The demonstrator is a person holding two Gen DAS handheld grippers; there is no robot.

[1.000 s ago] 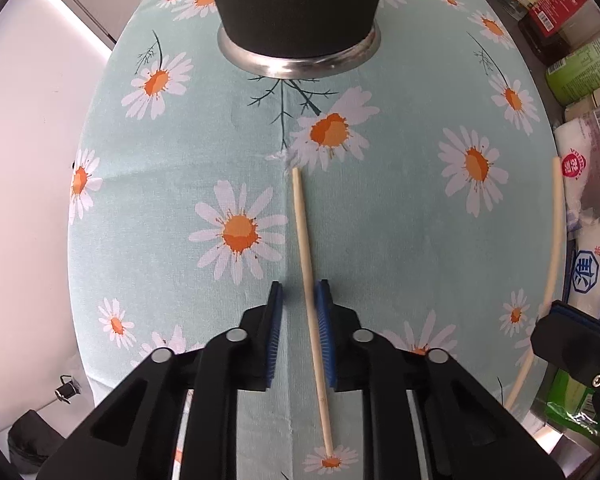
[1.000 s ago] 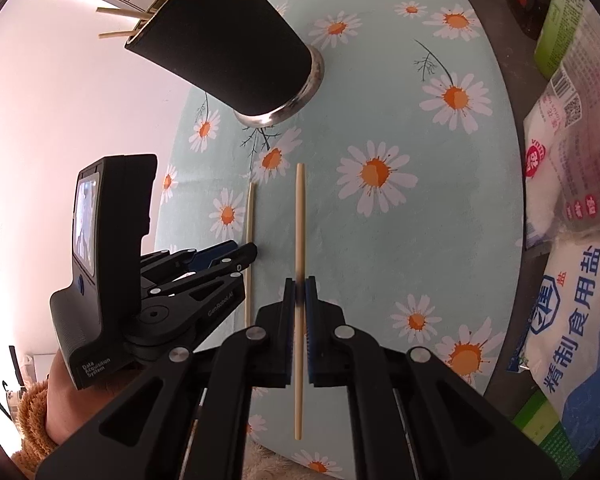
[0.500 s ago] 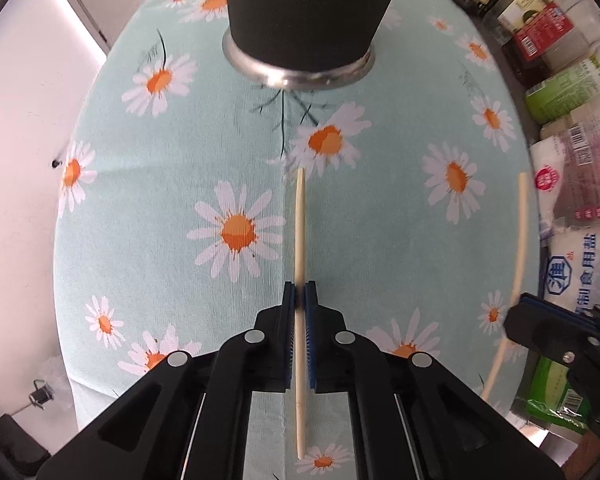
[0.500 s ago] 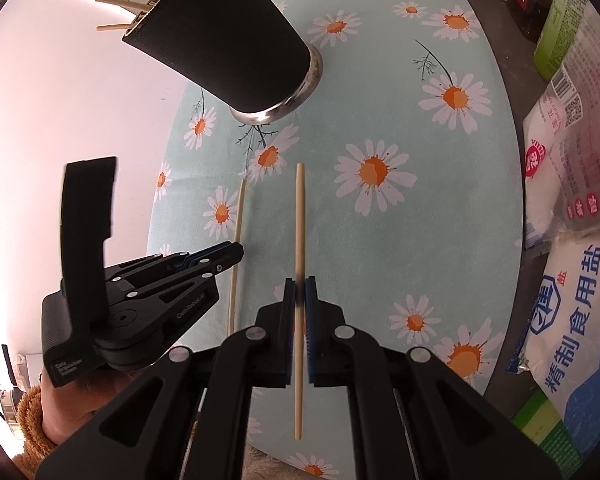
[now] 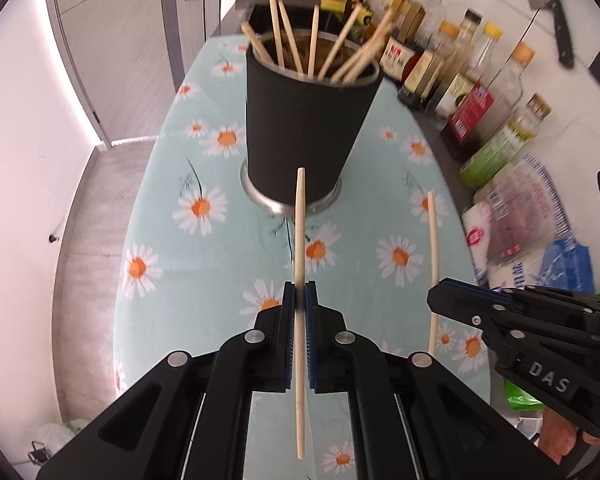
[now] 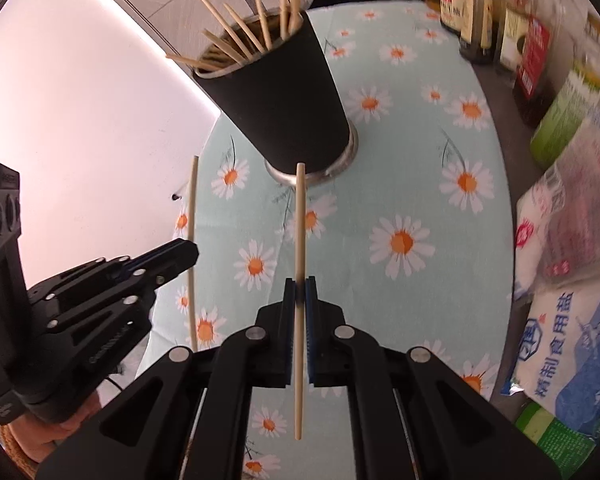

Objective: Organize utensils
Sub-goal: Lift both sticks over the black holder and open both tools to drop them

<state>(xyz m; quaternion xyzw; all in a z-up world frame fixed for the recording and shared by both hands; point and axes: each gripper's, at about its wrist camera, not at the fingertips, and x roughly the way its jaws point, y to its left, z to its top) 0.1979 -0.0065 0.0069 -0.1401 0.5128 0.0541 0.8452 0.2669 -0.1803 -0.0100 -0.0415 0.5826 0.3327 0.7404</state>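
A black cup (image 5: 306,120) with a steel base holds several wooden chopsticks and stands on the daisy cloth (image 5: 204,264); it also shows in the right wrist view (image 6: 284,104). My left gripper (image 5: 299,300) is shut on a chopstick (image 5: 300,232) and holds it above the cloth, tip pointing at the cup. My right gripper (image 6: 299,286) is shut on another chopstick (image 6: 300,220), also lifted and pointing at the cup. Each gripper shows in the other's view, the right one (image 5: 444,296) with its chopstick (image 5: 433,248), the left one (image 6: 184,250) with its chopstick (image 6: 192,216).
Sauce bottles (image 5: 460,76) line the counter at the back right. Salt bags (image 6: 568,304) and a green packet (image 6: 556,436) lie along the right edge of the cloth. A pale wall (image 6: 80,112) and the table's edge are to the left.
My left gripper closed on its chopstick and lifted it off the cloth. Both grippers rose and tilted up, so the cup's rim and its chopsticks came into view.
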